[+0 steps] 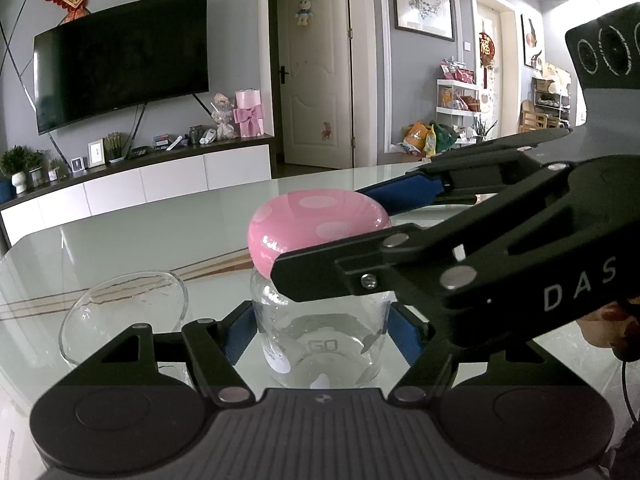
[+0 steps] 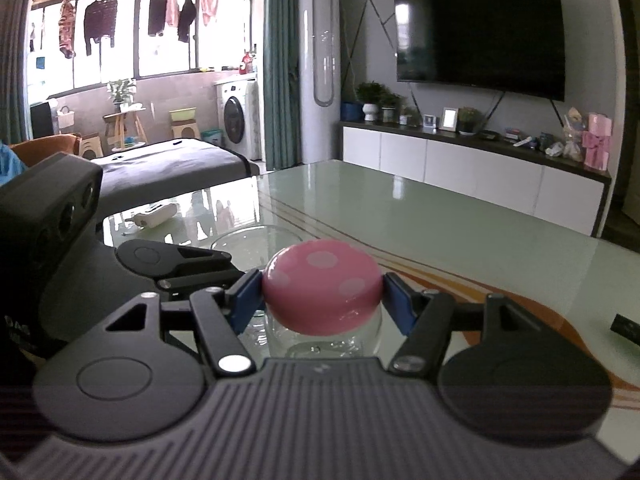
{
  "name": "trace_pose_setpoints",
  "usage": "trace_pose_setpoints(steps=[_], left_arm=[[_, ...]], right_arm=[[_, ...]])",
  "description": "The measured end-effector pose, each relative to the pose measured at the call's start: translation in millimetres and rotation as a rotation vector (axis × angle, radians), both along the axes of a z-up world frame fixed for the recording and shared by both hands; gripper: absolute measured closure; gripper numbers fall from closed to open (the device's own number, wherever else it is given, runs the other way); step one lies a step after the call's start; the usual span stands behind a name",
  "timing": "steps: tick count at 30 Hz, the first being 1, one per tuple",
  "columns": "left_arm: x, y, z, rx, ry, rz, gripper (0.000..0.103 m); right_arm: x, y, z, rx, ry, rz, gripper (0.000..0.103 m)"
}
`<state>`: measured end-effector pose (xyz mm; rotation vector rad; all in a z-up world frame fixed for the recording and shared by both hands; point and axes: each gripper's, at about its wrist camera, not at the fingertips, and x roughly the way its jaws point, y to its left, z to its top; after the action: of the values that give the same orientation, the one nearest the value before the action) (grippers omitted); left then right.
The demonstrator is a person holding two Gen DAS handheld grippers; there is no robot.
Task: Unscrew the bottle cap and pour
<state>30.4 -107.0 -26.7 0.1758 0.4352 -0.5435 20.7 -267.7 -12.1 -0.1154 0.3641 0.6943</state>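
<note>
Glossy desk (image 1: 120,240): I steady the upright bottle (image 1: 320,344) in my left hand-held gripper (image 1: 320,328); my right hand-held gripper (image 2: 322,294) pinches its pink cap (image 2: 320,286) directly above.

Bottle (image 1: 320,332): clear glass, smooth. Cap (image 1: 316,224): glossy pink plastic, paler spots. Bowl (image 1: 120,312): clear glass. Table (image 1: 120,240): glossy, reflective glass-like top. Left gripper (image 1: 320,330) and right gripper (image 2: 322,294): matt black plastic, ribbed blue pads (image 1: 240,332), metal pins.
</note>
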Motion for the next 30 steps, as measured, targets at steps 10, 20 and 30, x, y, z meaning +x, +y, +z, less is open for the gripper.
trace_pose_setpoints(steps=[10, 20, 30], left_arm=[[1, 1, -1, 0.001, -0.001, -0.002, 0.029], [-2, 3, -7, 0.001, -0.002, -0.003, 0.029], [6, 6, -2, 0.001, 0.0, -0.001, 0.029]], right_arm=[[6, -6, 4, -0.01, 0.002, 0.095, 0.038], [17, -14, 7, -0.02, 0.014, 0.17, 0.038], [10, -11, 8, -0.032, -0.003, 0.159, 0.016]])
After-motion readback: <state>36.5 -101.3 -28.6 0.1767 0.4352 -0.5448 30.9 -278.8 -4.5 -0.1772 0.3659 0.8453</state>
